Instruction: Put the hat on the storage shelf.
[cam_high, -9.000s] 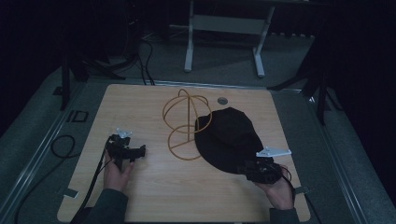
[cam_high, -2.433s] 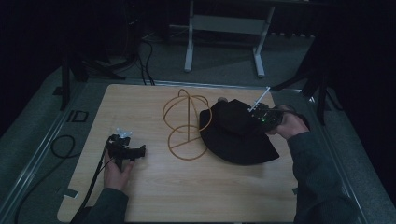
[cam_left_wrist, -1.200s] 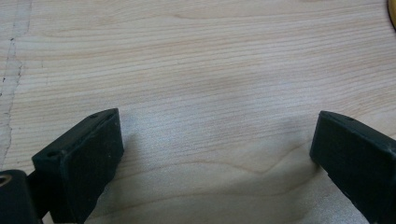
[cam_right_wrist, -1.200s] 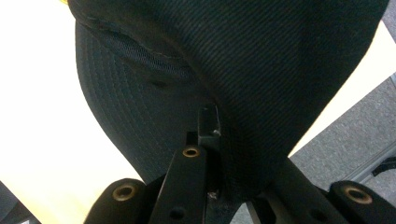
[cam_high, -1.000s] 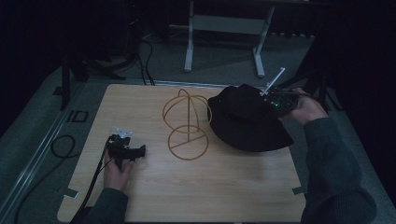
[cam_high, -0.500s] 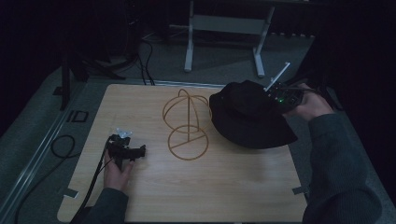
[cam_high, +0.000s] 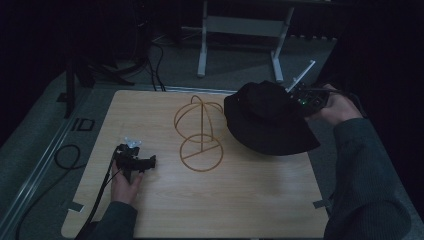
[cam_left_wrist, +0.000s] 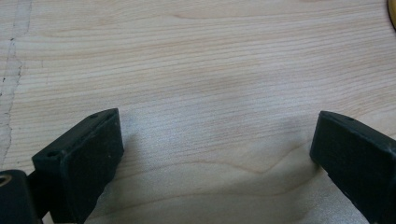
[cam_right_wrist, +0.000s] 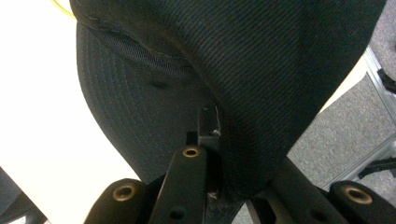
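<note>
1. Progress. The hat (cam_high: 267, 117) is off the table (cam_high: 250, 200), carried by the right gripper (cam_high: 300, 97) above the far right corner, just beside the wire stand (cam_high: 200, 132). Judged from this, the lift is done; what is left is to bring the hat over the stand's domed top, lower it and let go.
2. Right gripper. In the right gripper view its jaws are pressed together on a fold of the hat (cam_right_wrist: 243, 84) where crown meets brim; the cloth hangs forward of them, brim to the left.
3. Left gripper (cam_high: 135, 161). It rests near the left edge of the table, well apart from the stand. In the left gripper view its jaws stand spread over bare wood (cam_left_wrist: 205, 70), holding nothing.
4. Stand. It stands upright near the table's middle, its ring base flat on the wood; nothing sits on it yet.
5. Hard to make out. The high view is dim, so the hat reads as one dark mass and its opening cannot be told. Whether the brim touches the stand's wire cannot be told. The hat's cloth hides the right jaw tips.
</note>
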